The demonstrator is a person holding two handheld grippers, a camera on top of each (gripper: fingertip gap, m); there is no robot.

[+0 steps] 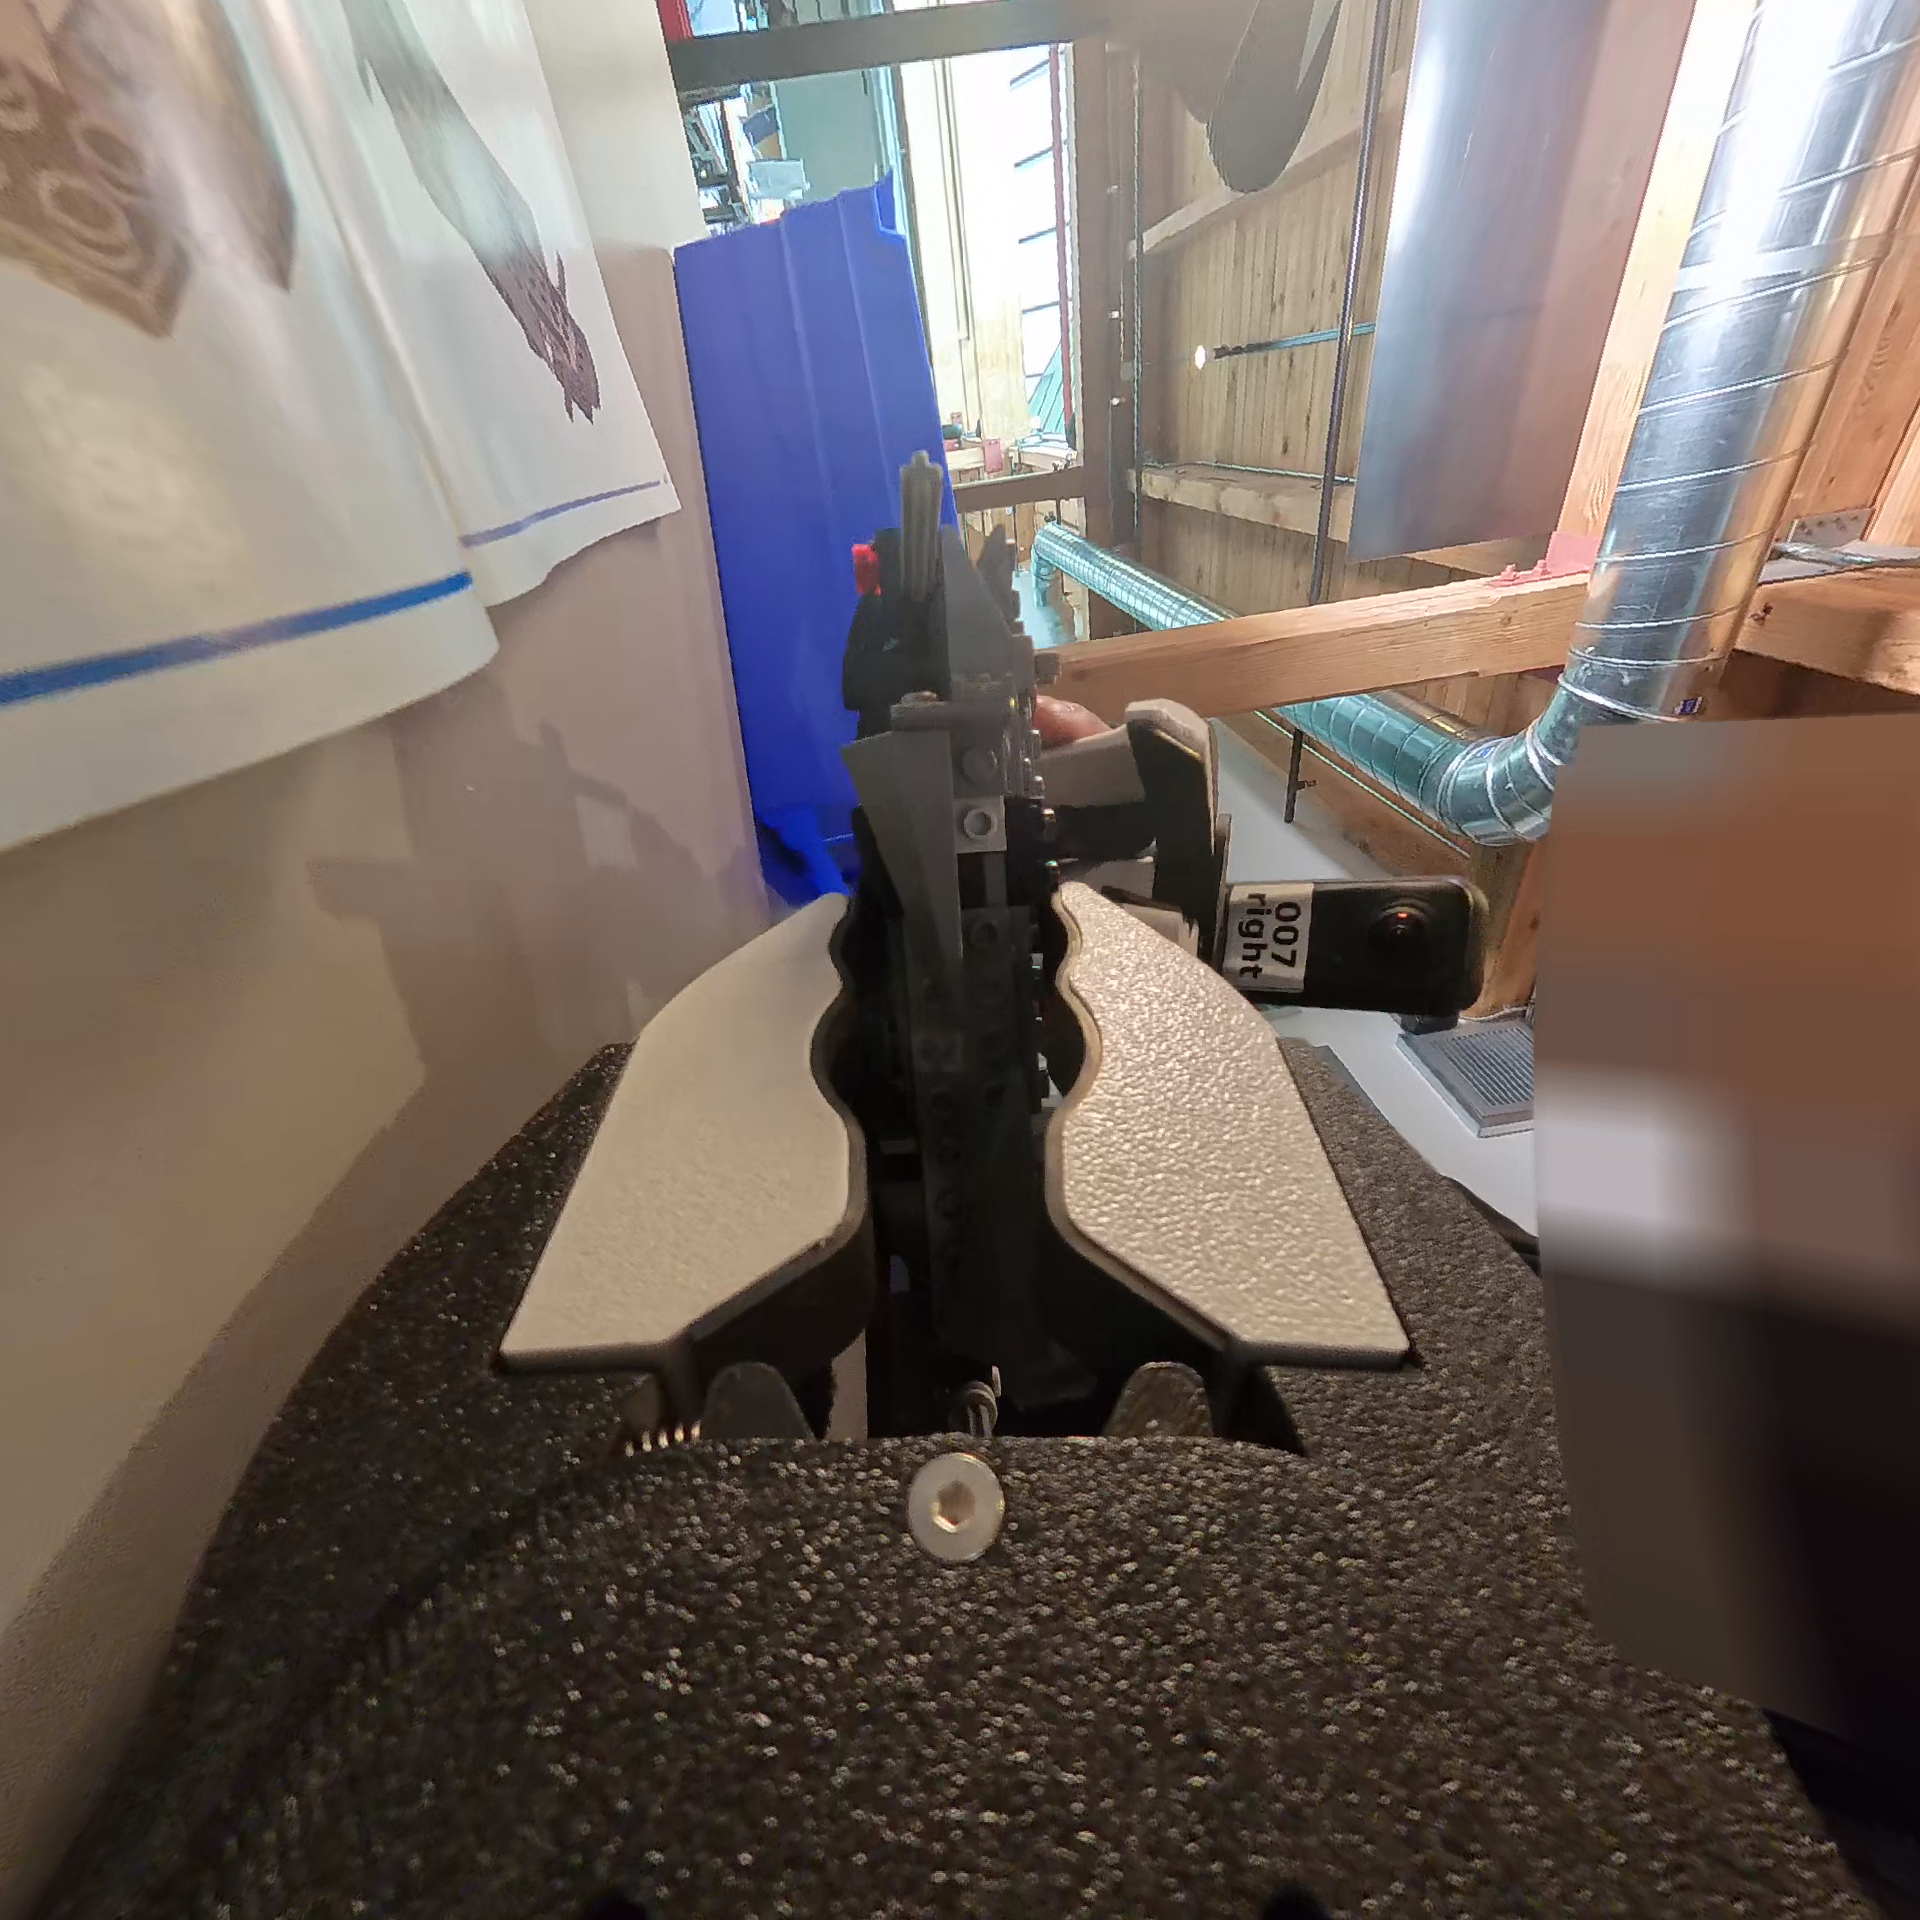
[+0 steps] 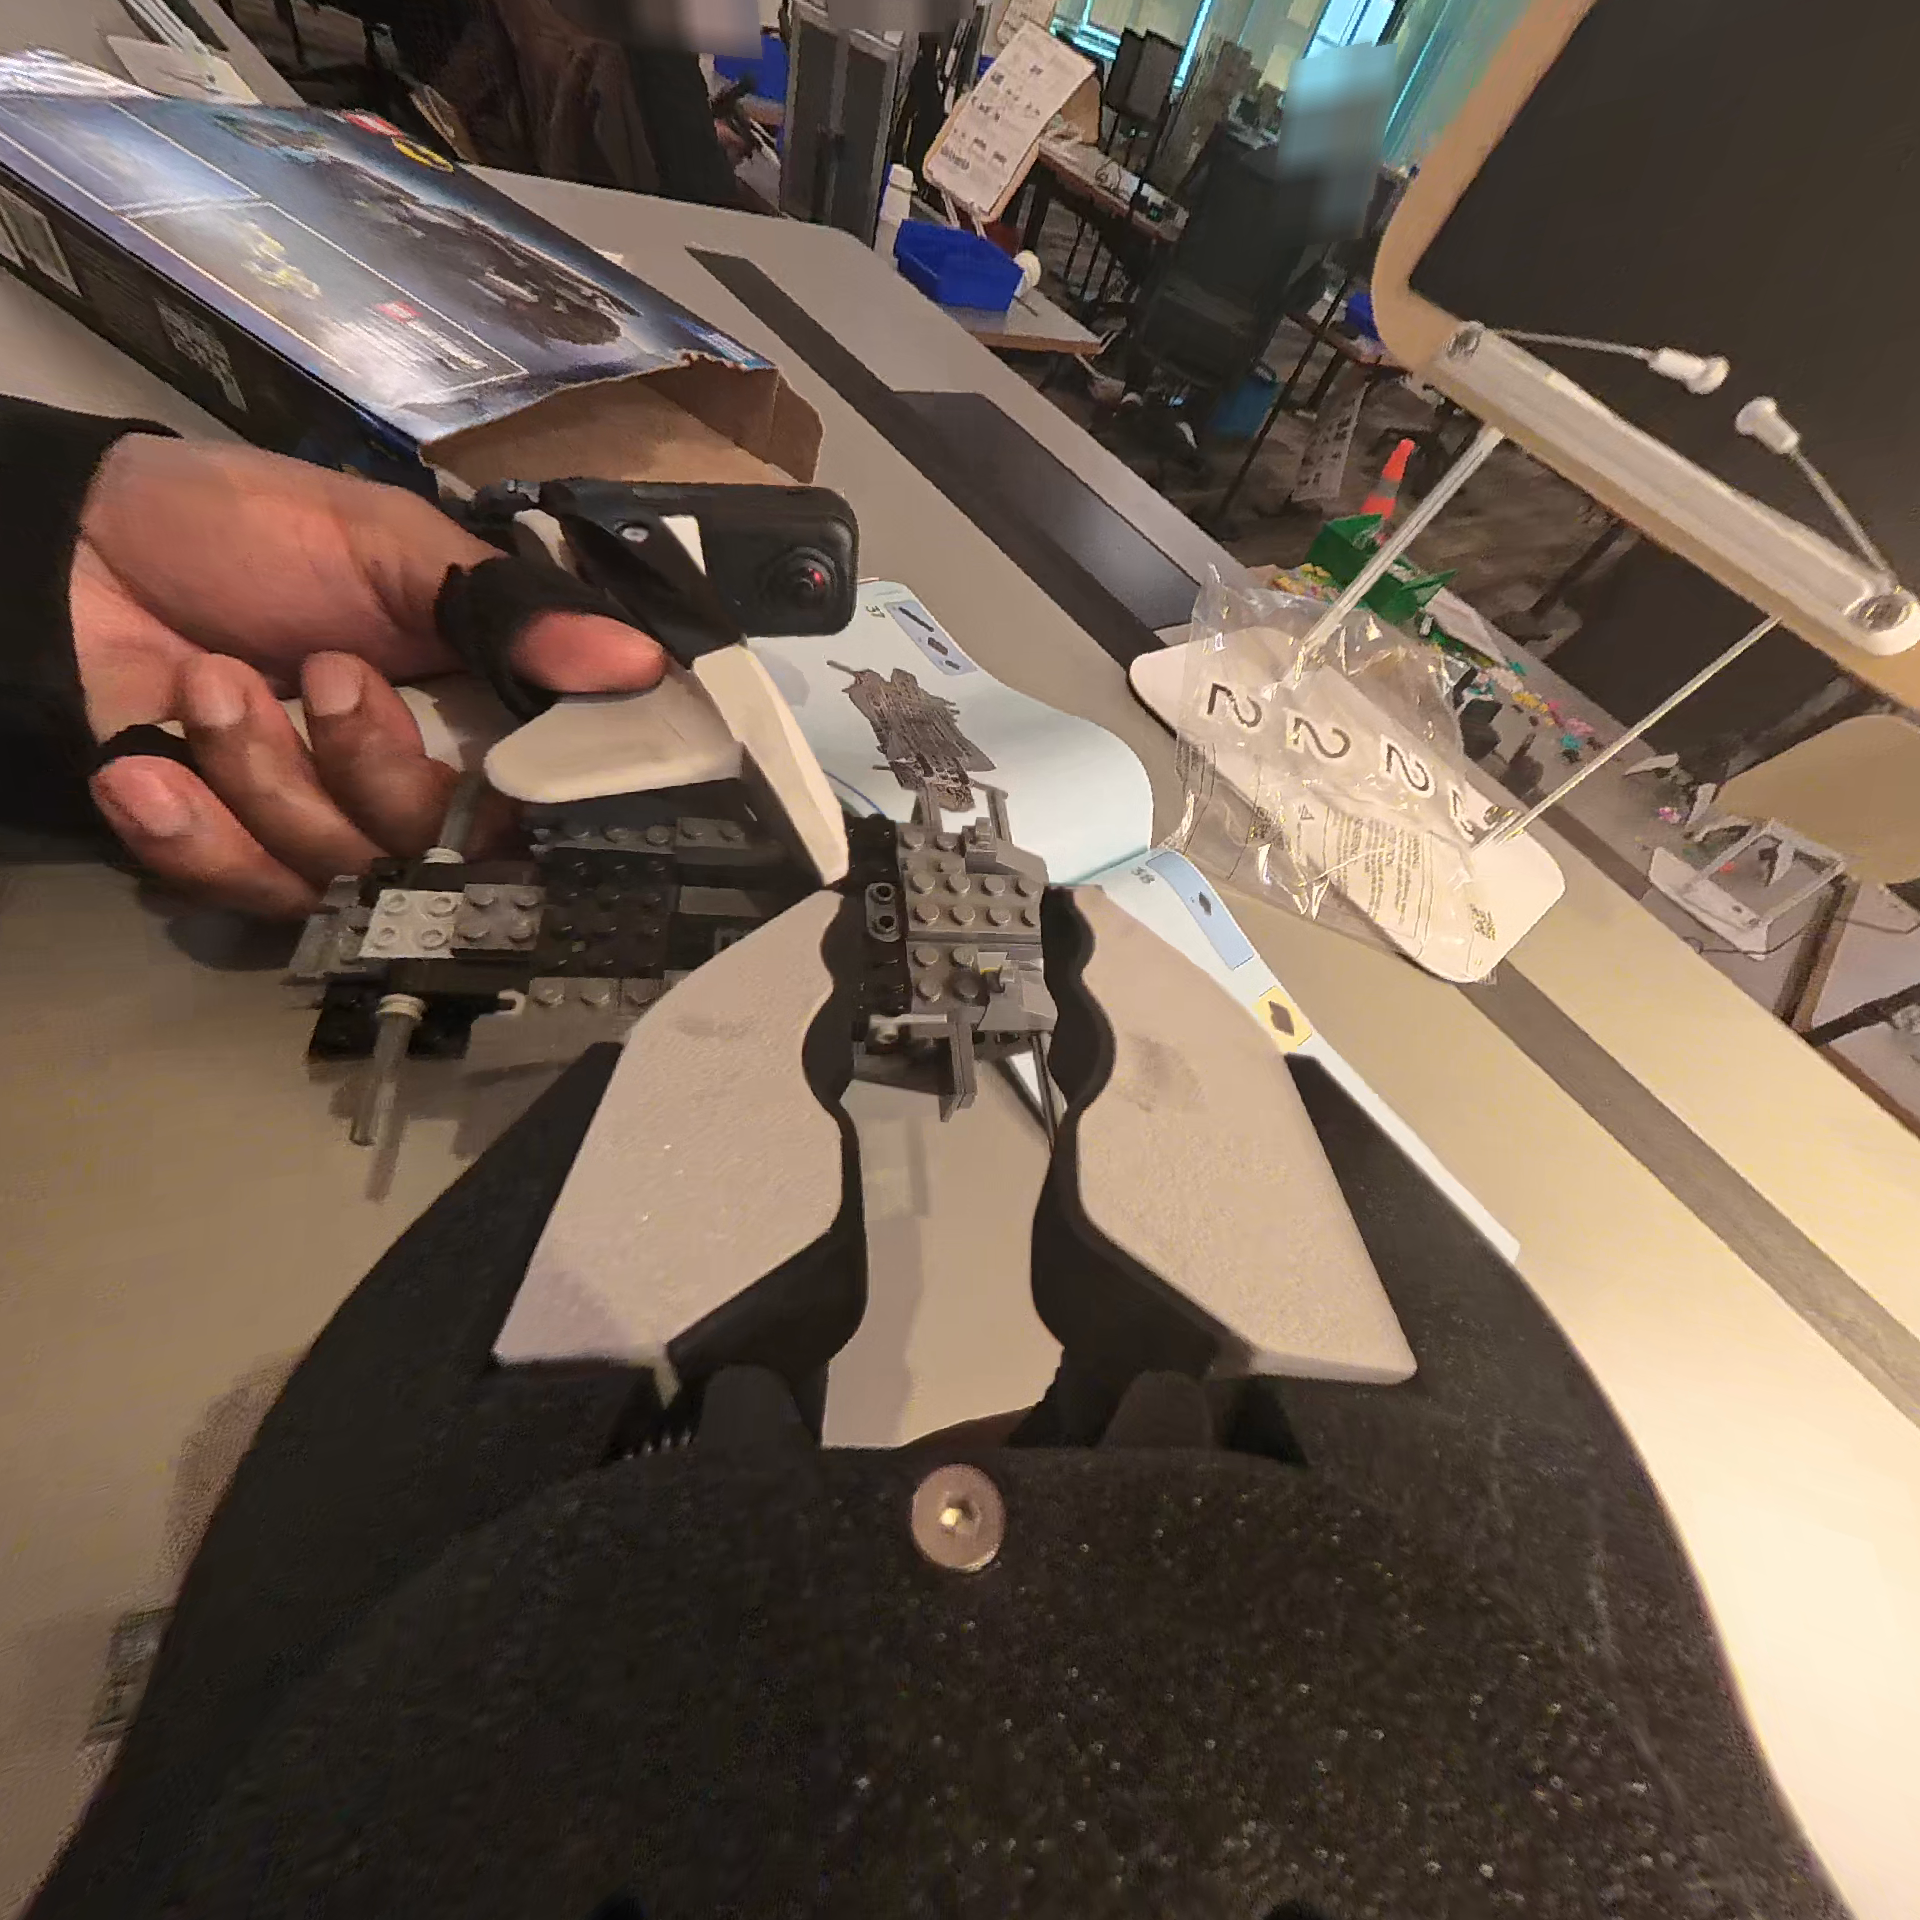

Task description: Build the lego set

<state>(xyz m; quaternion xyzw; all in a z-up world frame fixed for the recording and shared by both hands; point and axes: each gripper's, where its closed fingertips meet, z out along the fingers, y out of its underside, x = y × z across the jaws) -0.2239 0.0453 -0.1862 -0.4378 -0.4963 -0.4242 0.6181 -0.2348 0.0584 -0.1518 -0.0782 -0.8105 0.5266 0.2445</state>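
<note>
While the left gripper [image 1: 951, 997] clamps a long dark brick model [image 2: 499, 925] crosswise, its long axis runs leftward from the right gripper [image 2: 951, 977]; those fingers straddle the model's grey end [image 2: 966, 935], contact unclear; table [image 2: 1351, 1195] below.

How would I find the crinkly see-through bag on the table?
Start at the long grey table and find the open instruction booklet lying beyond the brick model. Just right of the booklet, the clear plastic bag lies partly over a white stand foot. It is the only shiny, transparent thing there, printed with big black numerals.
</note>
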